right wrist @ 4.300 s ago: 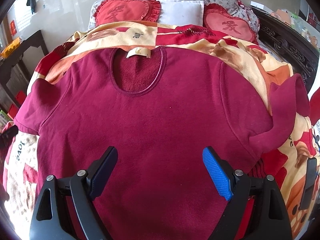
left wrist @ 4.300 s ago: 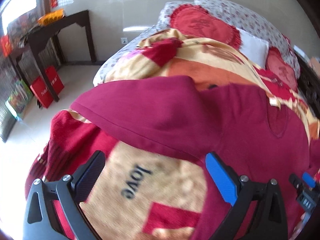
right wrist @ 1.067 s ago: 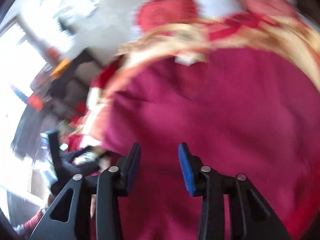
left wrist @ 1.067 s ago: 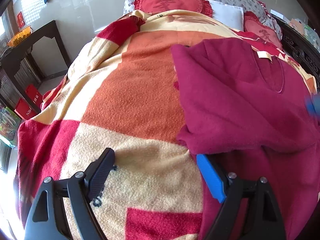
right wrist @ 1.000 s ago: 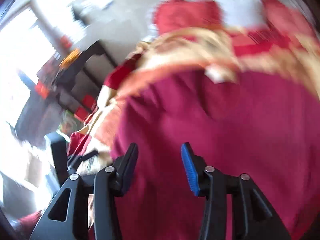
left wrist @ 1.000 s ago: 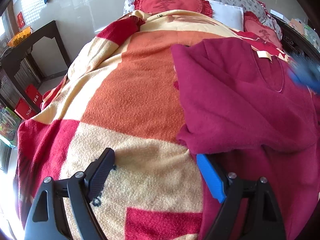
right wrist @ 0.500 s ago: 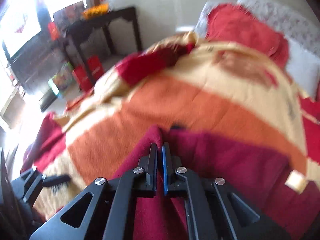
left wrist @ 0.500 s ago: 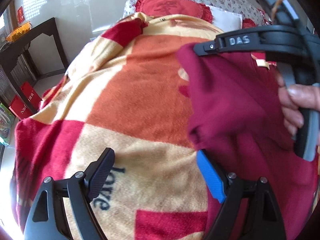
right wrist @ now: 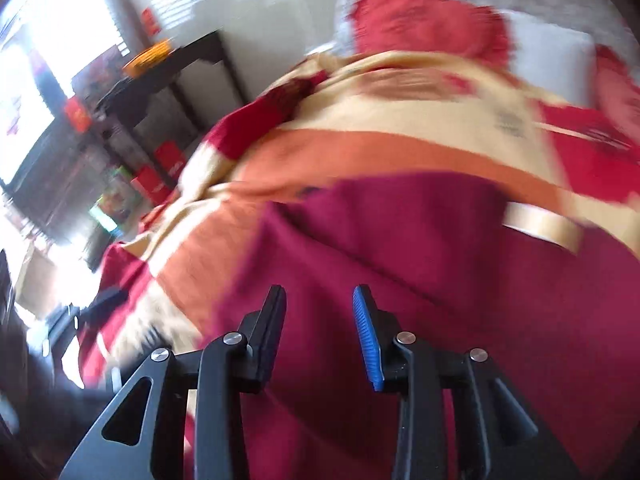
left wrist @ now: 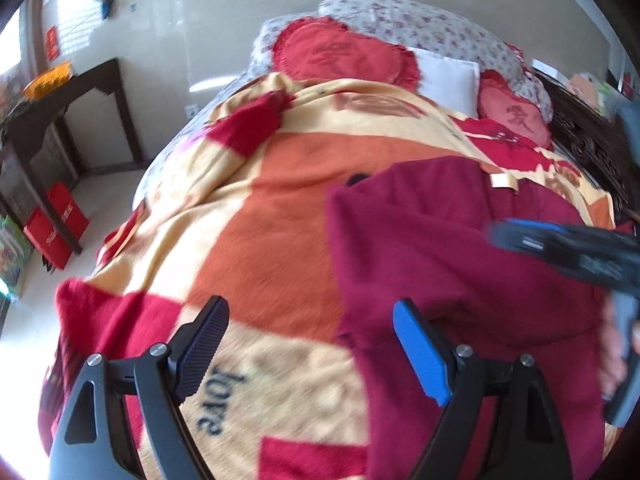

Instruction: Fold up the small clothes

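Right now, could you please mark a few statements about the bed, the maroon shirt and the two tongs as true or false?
1. The maroon shirt lies on a patterned blanket. True.
2. The left tongs are clamped on the shirt. False: their jaws stand wide apart, with nothing between them.
3. The word "love" is printed on the blanket. True.
4. The right tongs are pinching a fold of the shirt. False: their jaws have just been opening, and the pads stand apart above the cloth.
5. The pillows at the head of the bed are blue. False: two red cushions flank a white pillow.
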A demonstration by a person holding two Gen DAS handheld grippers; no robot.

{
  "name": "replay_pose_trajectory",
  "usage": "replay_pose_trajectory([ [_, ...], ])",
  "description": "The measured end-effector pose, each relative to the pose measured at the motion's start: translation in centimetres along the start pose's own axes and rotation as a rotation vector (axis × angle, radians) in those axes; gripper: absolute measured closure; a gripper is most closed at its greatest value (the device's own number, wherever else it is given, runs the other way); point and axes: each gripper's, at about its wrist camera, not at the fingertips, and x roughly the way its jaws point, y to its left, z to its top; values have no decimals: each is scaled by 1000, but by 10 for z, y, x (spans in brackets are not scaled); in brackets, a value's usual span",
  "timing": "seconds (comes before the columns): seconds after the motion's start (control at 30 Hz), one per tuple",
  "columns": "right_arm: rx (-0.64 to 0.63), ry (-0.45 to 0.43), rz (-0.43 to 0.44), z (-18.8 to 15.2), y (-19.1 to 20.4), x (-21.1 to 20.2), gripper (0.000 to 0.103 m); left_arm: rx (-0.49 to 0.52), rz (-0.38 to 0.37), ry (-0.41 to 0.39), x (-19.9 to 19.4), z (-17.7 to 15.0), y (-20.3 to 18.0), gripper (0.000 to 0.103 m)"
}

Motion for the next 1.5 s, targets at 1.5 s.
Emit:
replay_pose_trajectory([
  [1.5, 253, 0, -383, -96, -144, -63, 90, 19, 45, 192, 67, -14, -63, 13],
])
